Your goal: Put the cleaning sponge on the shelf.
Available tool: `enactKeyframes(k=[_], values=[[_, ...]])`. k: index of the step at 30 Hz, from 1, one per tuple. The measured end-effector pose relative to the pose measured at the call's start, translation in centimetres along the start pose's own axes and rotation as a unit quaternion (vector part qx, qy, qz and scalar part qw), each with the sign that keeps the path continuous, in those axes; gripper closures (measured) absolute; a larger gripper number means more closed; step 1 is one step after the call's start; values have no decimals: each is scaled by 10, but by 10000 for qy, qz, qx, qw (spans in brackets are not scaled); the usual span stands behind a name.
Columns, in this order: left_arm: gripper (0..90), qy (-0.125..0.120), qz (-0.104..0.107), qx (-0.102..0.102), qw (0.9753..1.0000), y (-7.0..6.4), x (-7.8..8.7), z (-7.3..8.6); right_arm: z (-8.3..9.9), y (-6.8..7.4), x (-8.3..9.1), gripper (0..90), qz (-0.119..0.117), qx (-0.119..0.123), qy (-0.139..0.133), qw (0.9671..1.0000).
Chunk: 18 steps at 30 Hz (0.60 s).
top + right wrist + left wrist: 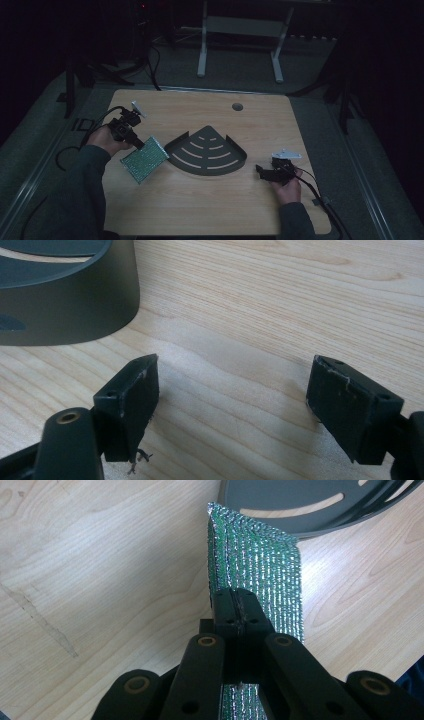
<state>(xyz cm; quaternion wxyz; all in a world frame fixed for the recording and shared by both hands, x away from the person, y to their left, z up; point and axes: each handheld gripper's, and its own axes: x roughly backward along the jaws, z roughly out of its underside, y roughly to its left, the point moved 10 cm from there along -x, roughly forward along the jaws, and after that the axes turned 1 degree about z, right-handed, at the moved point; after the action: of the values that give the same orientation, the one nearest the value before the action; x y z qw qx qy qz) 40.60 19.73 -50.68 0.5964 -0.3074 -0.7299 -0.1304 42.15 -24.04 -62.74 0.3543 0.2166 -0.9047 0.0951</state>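
item: pouch, silver-green, bubble-textured, flat. location: near the table's left edge, about midway front to back, just beside the left wall of the rack. one end is raised in my left gripper; whether the low end touches the wood i cannot tell. in the left gripper view the pouch runs out from between my jaws toward the rack's rim.

holder: left gripper, jaws clenched on the pouch's near edge.

second holder: right gripper, near the right edge, well apart from the pouch. in the right gripper view my right gripper has its jaws spread wide over bare wood, grasping nothing.

progress, as i judge it: pouch picked up, not yet in the rack. left to do: lift it over the wall, set it on the slotted floor, release.

surroundings: rack, dark grey, quarter-round, slotted, at the table's middle, nothing lying in it; its wall stands near my right jaws. round cable hole near the far edge.

obstacles: the rack's low wall between pouch and floor; the limp pouch may catch on it.
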Motion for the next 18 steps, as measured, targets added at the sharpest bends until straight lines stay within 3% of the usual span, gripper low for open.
enactKeyframes(k=[18], values=[[900,-42,-131,-187,9997,-5,14,-21,0,0,0,206,1,-3,1,10000]])
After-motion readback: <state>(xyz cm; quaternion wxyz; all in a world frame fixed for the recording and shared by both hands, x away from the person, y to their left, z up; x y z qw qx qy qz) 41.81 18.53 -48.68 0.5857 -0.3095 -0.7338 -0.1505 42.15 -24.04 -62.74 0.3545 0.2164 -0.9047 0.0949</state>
